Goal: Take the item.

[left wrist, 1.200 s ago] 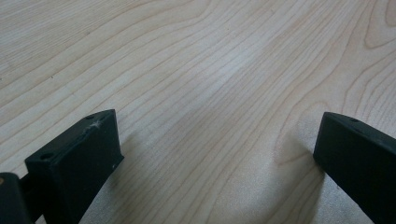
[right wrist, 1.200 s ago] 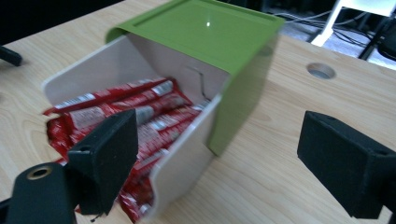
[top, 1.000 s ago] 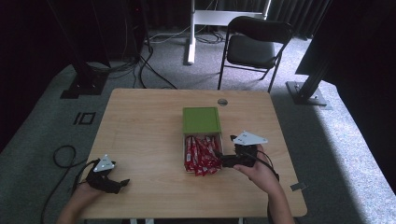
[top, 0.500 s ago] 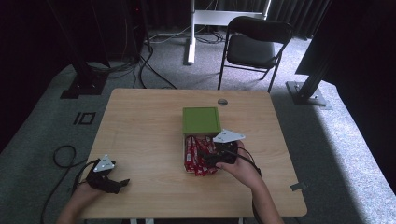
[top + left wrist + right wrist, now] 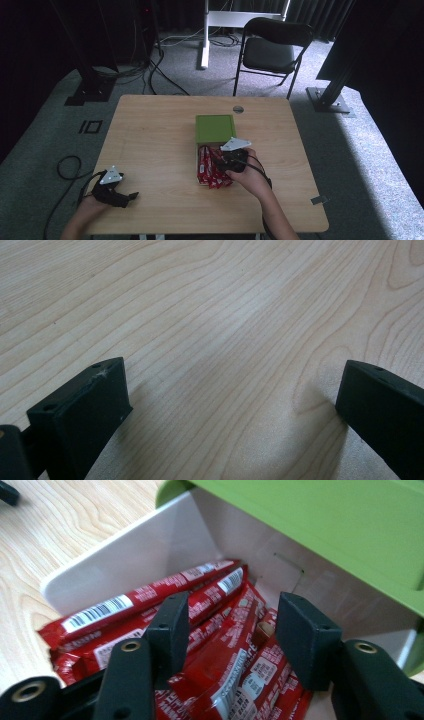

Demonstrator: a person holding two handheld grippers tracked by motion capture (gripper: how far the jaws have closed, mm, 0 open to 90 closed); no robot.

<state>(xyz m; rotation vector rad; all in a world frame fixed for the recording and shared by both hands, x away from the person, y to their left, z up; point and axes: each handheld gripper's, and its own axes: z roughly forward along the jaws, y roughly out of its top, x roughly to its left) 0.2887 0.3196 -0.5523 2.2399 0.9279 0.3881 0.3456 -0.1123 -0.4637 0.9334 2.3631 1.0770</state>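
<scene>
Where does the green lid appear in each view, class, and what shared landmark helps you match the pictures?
High view: the green lid sits at the table's centre, above the red packets.
Left gripper view: bare wooden table; the lid is not in it.
Right gripper view: the lid fills the upper right.
Shared landmark: the red packets in the white box.

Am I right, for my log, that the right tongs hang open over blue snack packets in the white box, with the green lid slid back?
Not quite: the snack packets are red, as the right gripper view shows. The right tongs do hang open over them in the white box, green lid slid back.
</scene>
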